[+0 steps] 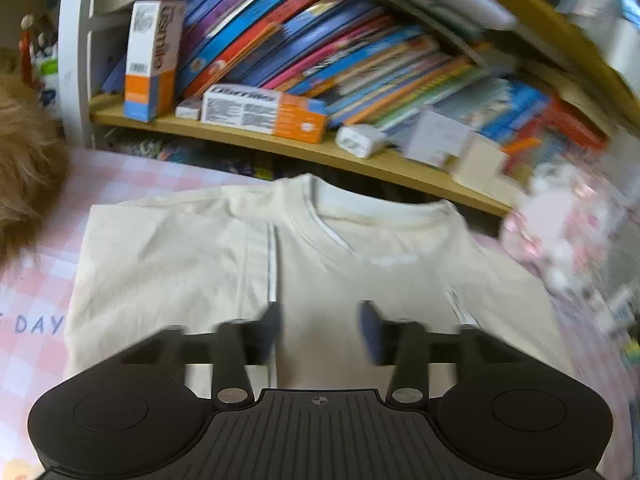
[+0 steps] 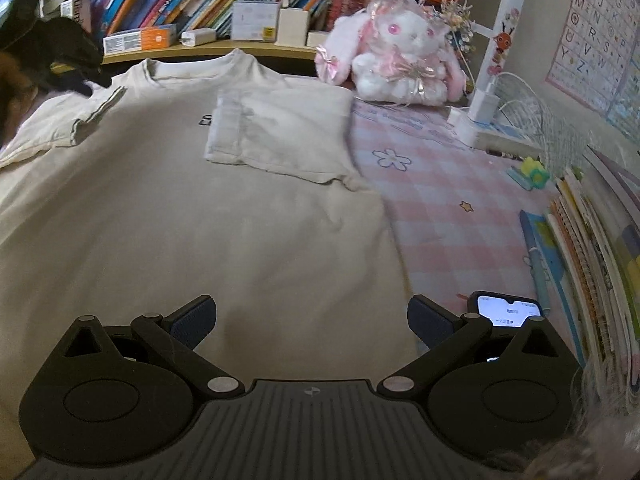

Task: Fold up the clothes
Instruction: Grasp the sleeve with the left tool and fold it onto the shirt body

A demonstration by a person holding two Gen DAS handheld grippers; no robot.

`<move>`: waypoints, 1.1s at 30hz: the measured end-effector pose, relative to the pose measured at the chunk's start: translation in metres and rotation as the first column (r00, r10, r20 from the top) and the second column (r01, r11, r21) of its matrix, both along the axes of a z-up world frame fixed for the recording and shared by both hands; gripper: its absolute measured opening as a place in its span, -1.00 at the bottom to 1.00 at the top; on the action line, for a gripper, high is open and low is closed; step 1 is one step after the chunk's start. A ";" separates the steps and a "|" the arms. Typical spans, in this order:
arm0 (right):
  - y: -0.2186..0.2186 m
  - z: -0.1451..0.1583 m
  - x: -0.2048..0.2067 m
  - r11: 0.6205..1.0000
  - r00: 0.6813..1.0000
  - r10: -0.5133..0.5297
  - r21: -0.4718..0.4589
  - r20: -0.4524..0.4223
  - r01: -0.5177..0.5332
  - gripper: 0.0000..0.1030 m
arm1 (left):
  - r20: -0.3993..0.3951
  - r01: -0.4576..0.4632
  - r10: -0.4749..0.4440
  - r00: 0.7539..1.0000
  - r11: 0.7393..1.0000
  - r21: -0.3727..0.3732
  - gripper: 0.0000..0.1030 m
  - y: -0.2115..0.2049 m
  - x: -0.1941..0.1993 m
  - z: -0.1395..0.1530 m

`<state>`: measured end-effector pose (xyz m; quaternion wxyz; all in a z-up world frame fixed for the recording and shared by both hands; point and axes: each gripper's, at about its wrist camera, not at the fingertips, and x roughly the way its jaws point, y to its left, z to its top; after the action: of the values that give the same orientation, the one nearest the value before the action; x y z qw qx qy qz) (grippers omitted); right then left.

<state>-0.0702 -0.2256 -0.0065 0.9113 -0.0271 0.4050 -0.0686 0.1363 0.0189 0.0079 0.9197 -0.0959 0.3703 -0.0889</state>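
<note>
We see a pink checked cloth covering the work surface, printed with a flower and a small star; on it lies a cream T-shirt, spread flat with its collar towards the bookshelf; both sleeves are folded inward onto the body, the right one lying as a pale rectangle over the chest and partly covering dark lettering, the left one showing a dark-trimmed hem; the bookshelf, wooden with a white upright, carries a leaning row of colourful books, an orange-and-white box lying flat, and a white charger; a pink-and-white plush rabbit sits on the cloth just beside the shirt's right shoulder; an alphabet poster hangs on the wall to the right; a stack of books lines the right edge of the cloth; a phone with a lit screen lies near that stack, partly behind the right gripper's finger; the left gripper hovers above the shirt's body, jaws parted and nothing between them, its view blurred by motion; the right gripper stands over the shirt's lower right edge, jaws spread wide and grasping nothing; in the right wrist view the left gripper appears as a dark shape near the left sleeve.
</note>
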 end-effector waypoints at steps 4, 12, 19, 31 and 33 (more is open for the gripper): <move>-0.006 -0.003 0.008 0.999 1.000 0.011 0.031 -0.008 -0.010 1.00 | 0.042 0.020 -0.026 0.999 0.991 0.130 0.20 0.014 -0.041 0.004; 0.008 -0.007 0.022 0.995 0.997 0.078 0.059 -0.018 -0.077 1.00 | 0.081 0.076 -0.116 0.990 0.921 0.382 0.17 0.009 -0.073 -0.005; 0.017 -0.001 0.017 0.993 0.993 0.114 0.024 -0.011 -0.113 1.00 | 0.055 0.159 -0.220 0.974 0.835 0.527 -0.10 -0.032 -0.050 -0.029; 0.000 -0.001 0.004 1.000 1.000 0.001 0.028 -0.019 0.000 1.00 | 0.027 0.210 -0.256 0.966 0.845 0.491 -0.17 -0.026 -0.057 -0.031; 0.001 0.001 0.004 1.000 1.000 0.001 0.026 -0.010 0.000 1.00 | 0.025 0.226 -0.261 0.965 0.879 0.420 -0.02 -0.017 -0.057 -0.023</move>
<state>-0.0660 -0.2247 -0.0058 0.9095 -0.0156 0.4107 -0.0629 0.0792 0.0015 -0.0152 0.9148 0.1517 0.3521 -0.1273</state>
